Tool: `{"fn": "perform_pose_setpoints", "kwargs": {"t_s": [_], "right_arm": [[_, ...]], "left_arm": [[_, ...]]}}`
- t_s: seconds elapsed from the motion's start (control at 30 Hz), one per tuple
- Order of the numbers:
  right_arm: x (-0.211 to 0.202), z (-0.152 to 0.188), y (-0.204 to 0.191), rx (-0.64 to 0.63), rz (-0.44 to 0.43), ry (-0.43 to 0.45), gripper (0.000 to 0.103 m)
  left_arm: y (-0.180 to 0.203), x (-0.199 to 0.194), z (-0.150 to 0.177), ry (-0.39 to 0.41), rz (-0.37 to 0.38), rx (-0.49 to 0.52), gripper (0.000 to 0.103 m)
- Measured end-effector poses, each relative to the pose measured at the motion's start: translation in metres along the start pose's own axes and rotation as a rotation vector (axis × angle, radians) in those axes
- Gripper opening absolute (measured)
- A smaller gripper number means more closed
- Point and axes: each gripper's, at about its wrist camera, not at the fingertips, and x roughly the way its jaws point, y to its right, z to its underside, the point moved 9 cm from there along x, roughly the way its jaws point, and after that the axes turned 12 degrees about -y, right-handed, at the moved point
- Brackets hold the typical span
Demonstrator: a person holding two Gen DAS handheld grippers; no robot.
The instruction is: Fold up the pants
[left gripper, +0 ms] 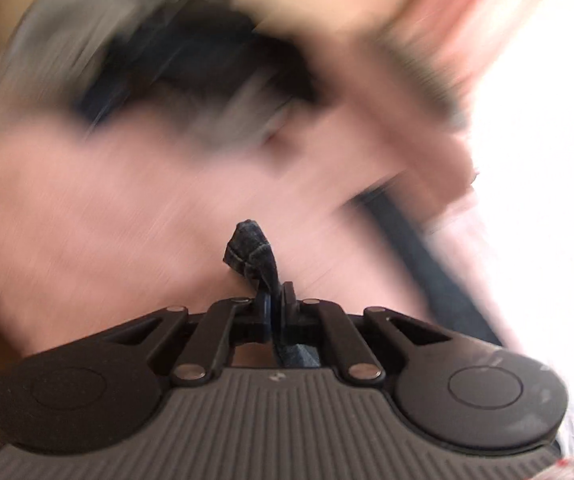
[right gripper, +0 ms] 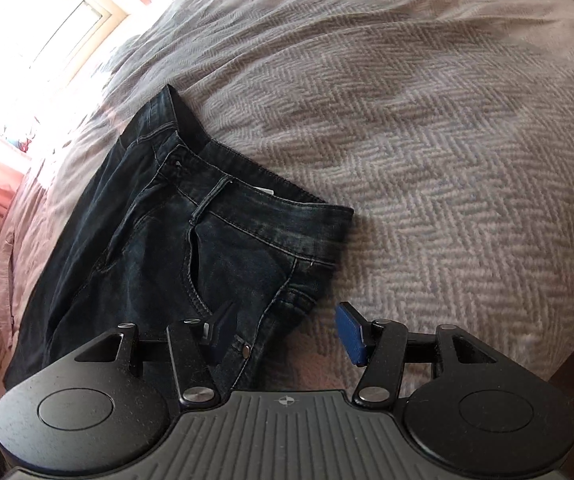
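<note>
On the bed, the dark blue denim pants (right gripper: 175, 240) lay flat on a grey herringbone-weave blanket (right gripper: 427, 140), waistband toward its middle. My left claw (left gripper: 273, 304) was clenched on a small bunch of that dark denim; everything beyond it was blurred. My right claw (right gripper: 283, 332) hung released over the pants' hip edge, one finger (right gripper: 221, 332) above the fabric.
</note>
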Motion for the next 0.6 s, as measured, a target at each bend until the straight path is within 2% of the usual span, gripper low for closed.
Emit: {"fn": "perform_pose_setpoints", "kwargs": {"t_s": [0.03,0.07,0.13,0.23,0.27,0.37,0.47,0.5,0.53,0.57,0.6], "right_arm": [[-0.003,0.003,0.001,0.013,-0.023,0.012,0.052],[-0.005,0.006,0.002,0.028,-0.053,0.024,0.052],[-0.004,0.01,0.002,0.06,-0.118,0.035,0.052],[0.006,0.009,0.007,0.104,-0.186,0.057,0.052],[0.01,0.005,0.012,0.123,-0.194,0.072,0.052],[0.027,-0.006,0.027,0.184,-0.216,0.092,0.052],[0.037,-0.017,0.028,0.203,-0.291,0.132,0.052],[0.038,-0.02,0.024,0.189,-0.295,0.135,0.041],[0.039,-0.024,0.021,0.159,-0.267,0.138,0.018],[0.036,-0.027,0.017,0.125,-0.242,0.141,0.001],[0.026,-0.031,0.013,0.102,-0.233,0.164,0.0]], "left_arm": [[0.001,-0.015,-0.007,0.043,-0.012,0.036,0.004],[-0.01,-0.019,-0.009,0.047,-0.044,0.03,0.004],[-0.049,0.001,0.004,-0.051,-0.115,-0.037,0.004],[-0.1,0.051,0.052,-0.24,-0.301,-0.044,0.004],[-0.108,0.062,0.065,-0.264,-0.321,-0.054,0.005],[-0.109,0.073,0.072,-0.229,-0.334,-0.087,0.004],[-0.097,0.078,0.065,-0.253,-0.369,-0.034,0.003],[-0.093,0.078,0.06,-0.27,-0.376,-0.006,0.003],[-0.089,0.078,0.053,-0.27,-0.371,0.018,0.003],[-0.084,0.075,0.046,-0.254,-0.352,0.032,0.003],[-0.078,0.069,0.039,-0.226,-0.325,0.04,0.003]]}}
